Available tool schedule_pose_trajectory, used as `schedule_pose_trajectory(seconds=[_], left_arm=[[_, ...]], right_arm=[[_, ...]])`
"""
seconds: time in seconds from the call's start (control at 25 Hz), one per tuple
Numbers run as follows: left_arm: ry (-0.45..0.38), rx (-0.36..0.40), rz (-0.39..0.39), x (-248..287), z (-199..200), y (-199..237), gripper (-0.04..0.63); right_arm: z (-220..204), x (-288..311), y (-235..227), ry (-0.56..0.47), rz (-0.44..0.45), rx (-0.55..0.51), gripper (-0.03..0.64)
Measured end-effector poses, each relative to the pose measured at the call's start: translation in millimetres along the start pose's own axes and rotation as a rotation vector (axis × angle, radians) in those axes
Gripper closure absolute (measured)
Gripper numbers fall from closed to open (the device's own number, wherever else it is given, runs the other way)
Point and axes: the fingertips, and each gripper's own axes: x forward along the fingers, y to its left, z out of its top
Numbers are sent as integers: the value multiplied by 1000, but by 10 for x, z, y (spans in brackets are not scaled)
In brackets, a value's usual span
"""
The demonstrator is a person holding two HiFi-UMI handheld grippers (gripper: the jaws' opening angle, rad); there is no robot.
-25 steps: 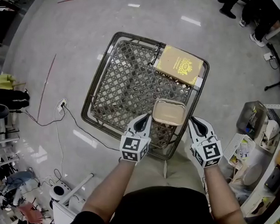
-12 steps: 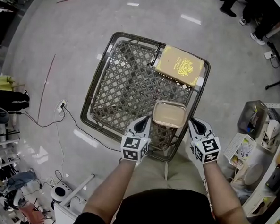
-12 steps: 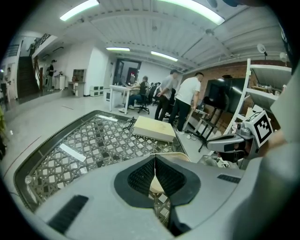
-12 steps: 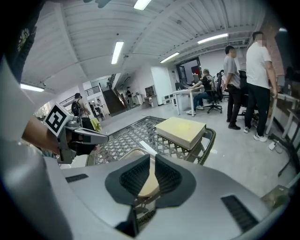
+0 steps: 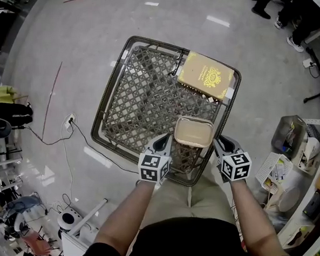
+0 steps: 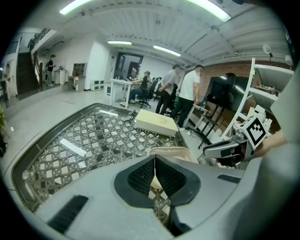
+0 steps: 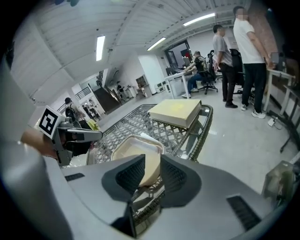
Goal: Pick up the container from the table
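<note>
Likely light and flexible, the shallow beige plastic container point(image 5: 193, 132) suits a rim grip — left gripper point(image 6: 154, 160) closed, empty; right gripper point(image 7: 150, 165) just opening, container corner between its jaws, ungripped.

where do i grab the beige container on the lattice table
Probably the thin right-hand wall under the flared rim of the beige rectangular container, coming in from the near right. It sits upright and open-topped at the near edge of the woven lattice table, and the right gripper, its jaws just opened and empty, faces that wall.
</note>
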Motion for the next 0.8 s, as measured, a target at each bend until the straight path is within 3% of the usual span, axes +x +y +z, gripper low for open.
schedule_pose_trajectory(seconds=[0.24,0.8], left_arm=[[11,-8,-1,22,-5,34,585],[23,-53,-6,-6,-108,70,585]], right_arm=[[-130,148,-54,51,30,115,512],[-278,342,-101,103,48,213,499]])
